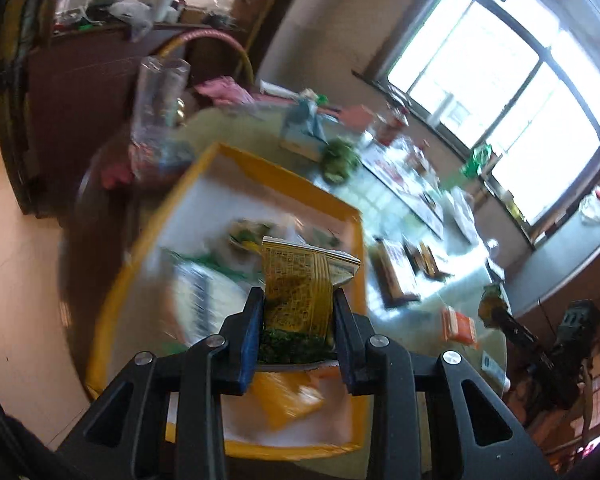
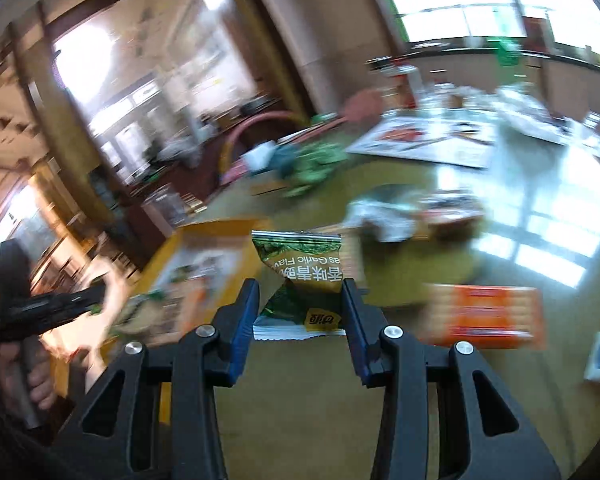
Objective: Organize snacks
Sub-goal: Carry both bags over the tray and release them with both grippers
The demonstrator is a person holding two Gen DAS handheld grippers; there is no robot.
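Snack packets are held in both grippers: the left gripper (image 1: 298, 300) is clamped on a yellow-green packet (image 1: 300, 284) above the yellow tray (image 1: 204, 160), and the right gripper (image 2: 300, 288) pinches a green pea packet (image 2: 300, 268) over the table (image 2: 300, 392), just right of the tray. Each packet looks light, soft and crinkly, with slippery film likely to slide. Hold is best taken across the flat sealed end, as squeezing the filled middle could crush the contents.
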